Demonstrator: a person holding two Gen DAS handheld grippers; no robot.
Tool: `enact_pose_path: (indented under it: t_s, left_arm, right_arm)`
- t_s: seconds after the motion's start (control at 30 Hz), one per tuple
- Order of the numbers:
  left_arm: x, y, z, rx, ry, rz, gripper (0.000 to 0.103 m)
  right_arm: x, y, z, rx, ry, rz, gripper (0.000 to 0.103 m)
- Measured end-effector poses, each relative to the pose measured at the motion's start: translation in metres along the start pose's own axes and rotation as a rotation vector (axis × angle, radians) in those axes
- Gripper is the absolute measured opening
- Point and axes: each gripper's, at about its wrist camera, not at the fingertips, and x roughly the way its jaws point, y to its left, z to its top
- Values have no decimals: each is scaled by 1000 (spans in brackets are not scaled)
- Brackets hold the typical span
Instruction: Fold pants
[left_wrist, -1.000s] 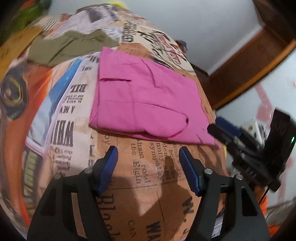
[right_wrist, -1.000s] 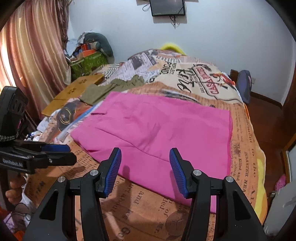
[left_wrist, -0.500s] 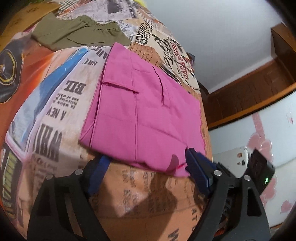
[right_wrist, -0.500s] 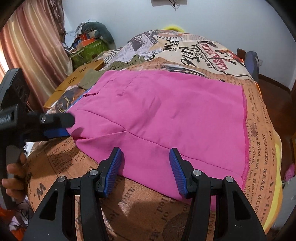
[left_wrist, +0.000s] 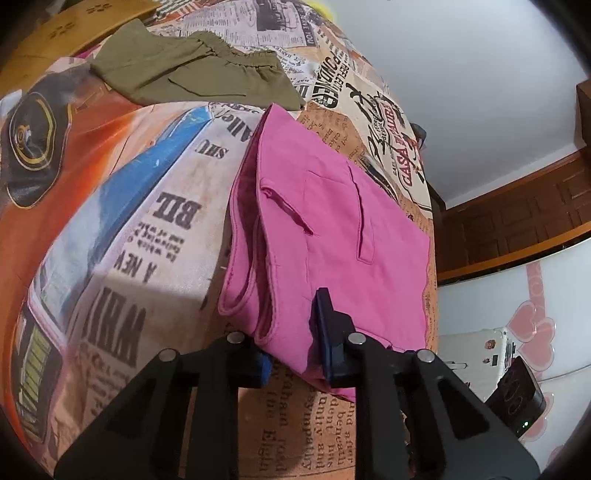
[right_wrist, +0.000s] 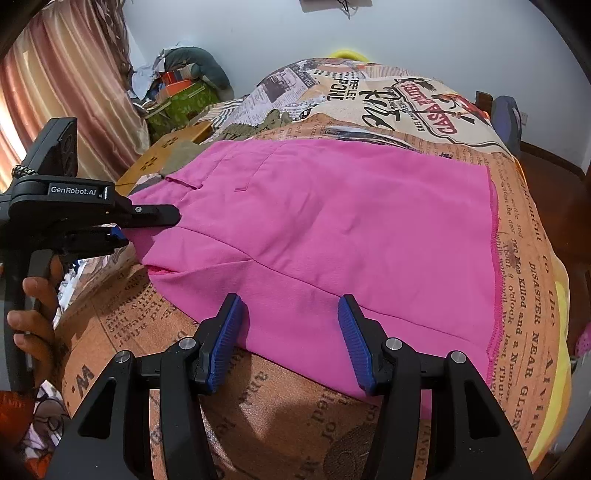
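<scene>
Left wrist view: left gripper (left_wrist: 295, 339) closing on soft pink folded pants (left_wrist: 332, 236), right gripper (right_wrist: 291, 339) apart, thin pinch could slip loose.

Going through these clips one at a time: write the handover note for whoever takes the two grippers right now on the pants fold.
Left gripper: jaws closing on the near waist-end corner of the pink pants.
Right gripper: open, straddling the pants' near edge, gripping nothing.
Pants lie flat on the printed bedspread, apparently already folded over; olive garment sits beyond them.
Left: grip with the right, carry the near edge across, smooth.
</scene>
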Motion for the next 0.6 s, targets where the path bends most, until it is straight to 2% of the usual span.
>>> enact_pose_path:
  t_s: [0.2, 0.37, 0.47, 0.6]
  left_arm:
    - [-21, -12, -18, 125, -87, 75, 18]
    - [-44, -17, -40, 264, -165, 177, 18]
    - [-54, -24, -49, 342, -215, 243, 18]
    - [-72, -34, -50, 419, -290, 276, 18]
  right_arm:
    - [-3, 4, -3, -14, 10, 6, 50]
    - [-5, 12, -4, -32, 24, 26, 51]
    - [-7, 23, 7, -79, 39, 13, 51]
    - [-6, 31, 29, -113, -16, -12, 51]
